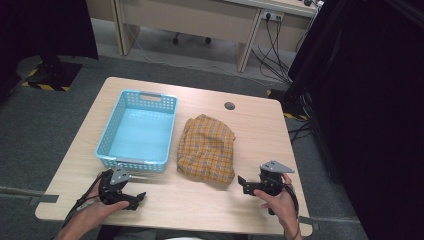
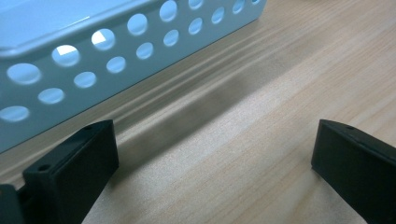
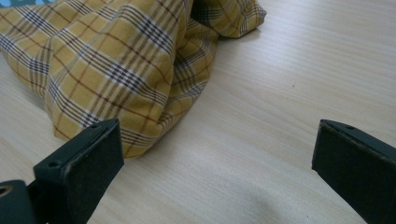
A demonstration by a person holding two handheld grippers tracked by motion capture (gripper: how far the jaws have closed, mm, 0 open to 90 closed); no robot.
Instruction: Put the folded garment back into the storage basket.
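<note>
A crumpled yellow plaid cloth [image 1: 206,149] lies on the wooden table [image 1: 255,130], just right of a light blue perforated basket [image 1: 138,130] with nothing in it. My left gripper [image 1: 135,199] rests near the table's front edge, below the basket's near wall, open with bare wood between its jaws. My right gripper [image 1: 243,184] sits at the front right, pointing left toward the cloth, open and holding nothing. In the right gripper view the cloth [image 3: 112,60] lies close ahead, its edge by the left jaw. In the left gripper view the basket wall [image 2: 116,56] is close ahead.
A round cable hole [image 1: 229,106] sits in the table's far side. Beyond the table stand a wooden desk [image 1: 200,20] with cables and black curtains [image 1: 370,100] at right. Bare wood [image 1: 190,200] lies between the two grippers.
</note>
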